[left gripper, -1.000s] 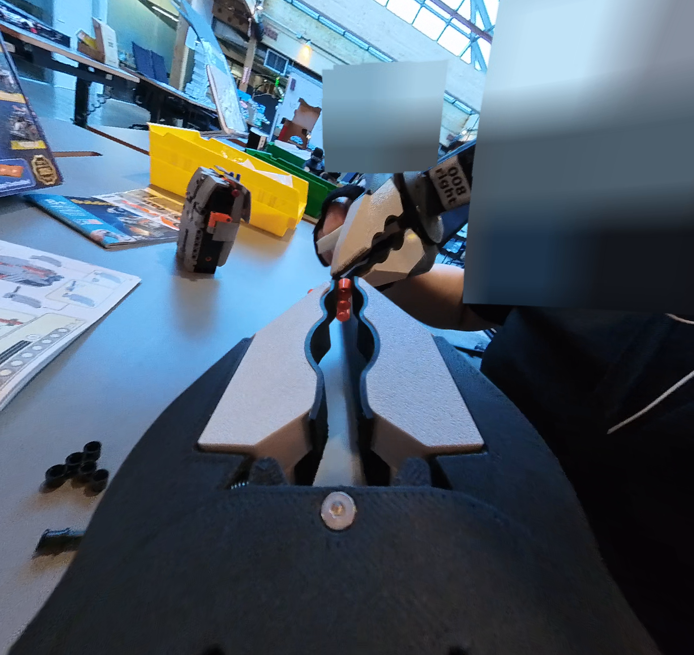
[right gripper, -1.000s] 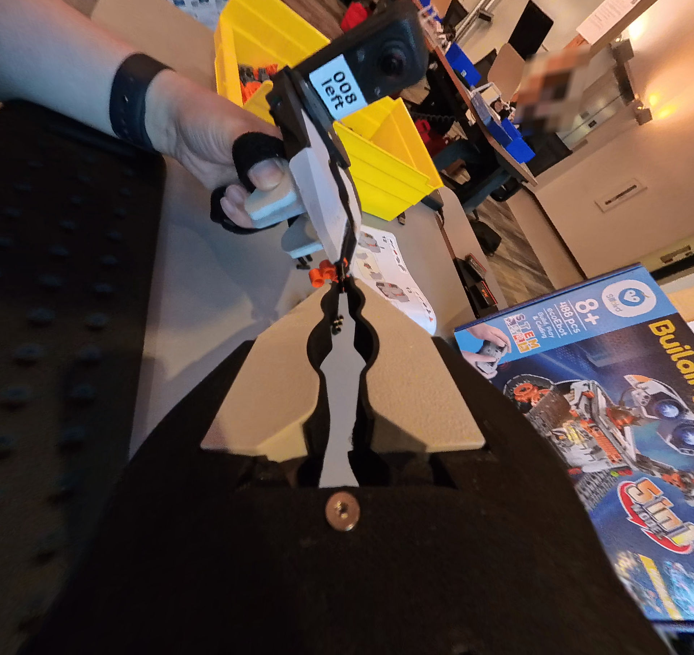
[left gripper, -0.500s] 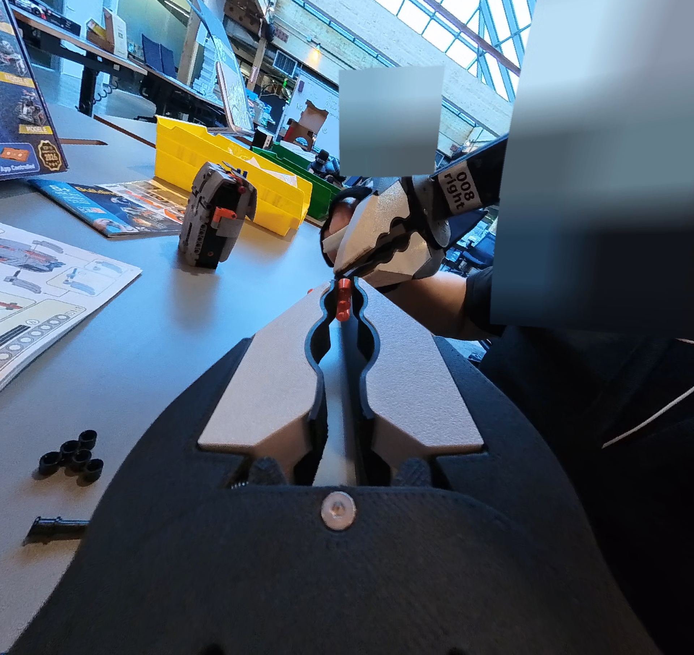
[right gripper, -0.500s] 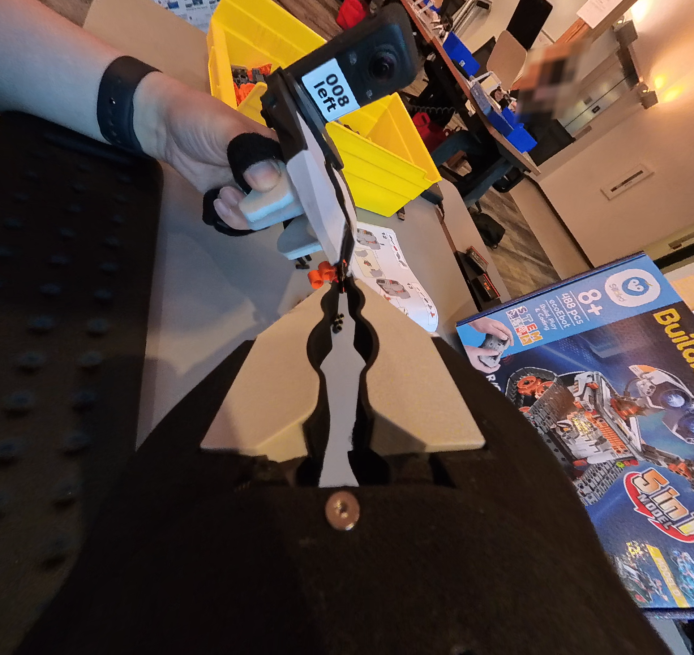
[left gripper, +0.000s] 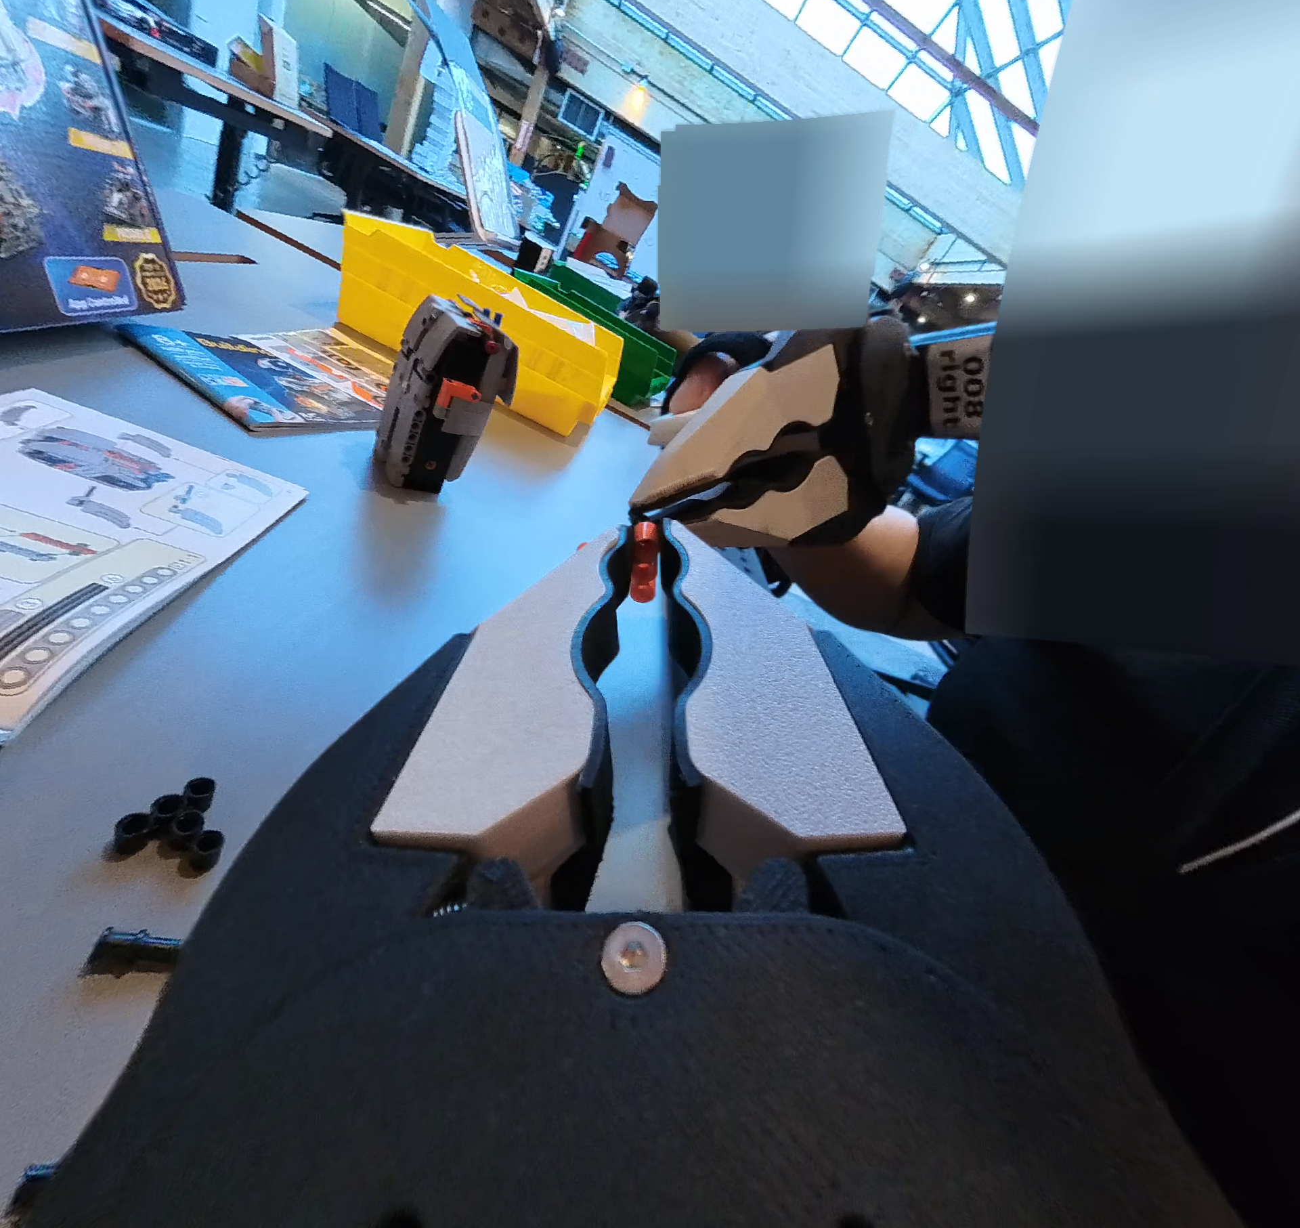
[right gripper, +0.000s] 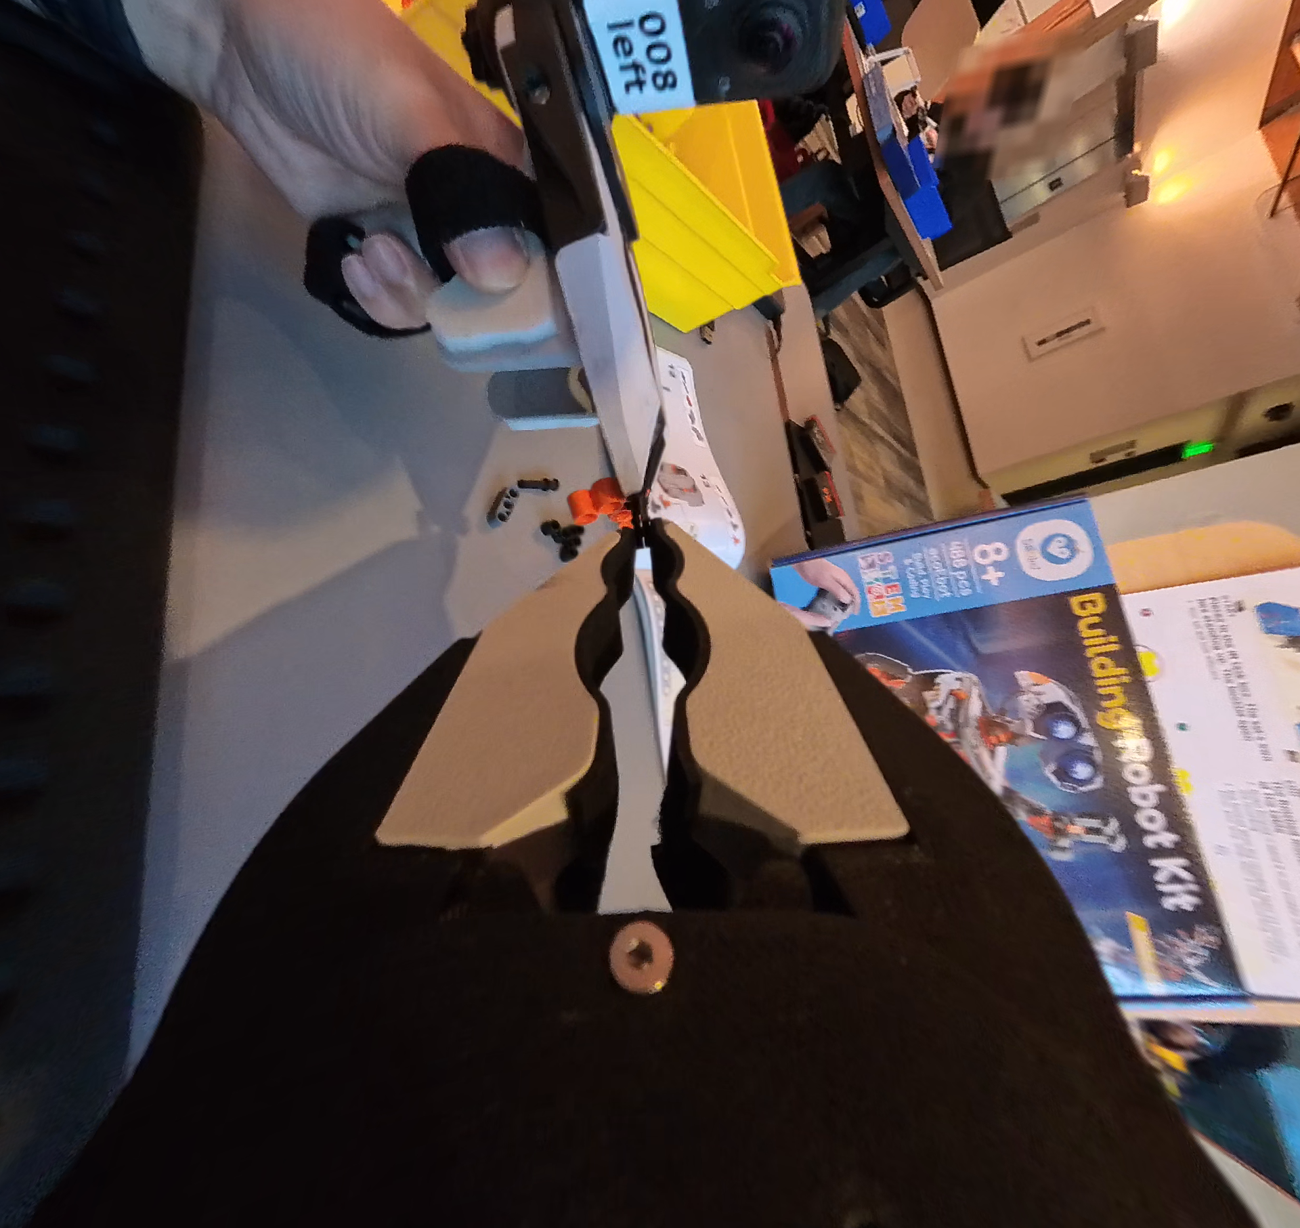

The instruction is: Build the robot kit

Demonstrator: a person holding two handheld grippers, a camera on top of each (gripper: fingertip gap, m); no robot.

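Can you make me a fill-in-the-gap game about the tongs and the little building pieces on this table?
1. The left tongs pinch a small peg whose colour is ____.
2. Behind the grey brick model stands a long bin coloured ____.
3. The loose little connector cluster on the table is coloured ____.
4. The right tongs meet the left tongs tip to ____.

Missing words: orange; yellow; black; tip

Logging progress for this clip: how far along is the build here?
Done: a grey-and-black partly built block model stands on the grey table. In hand: the left gripper pinches a small orange plastic peg; the right gripper pinches a small black pin, tip to tip. Left: loose black connectors lie unused.
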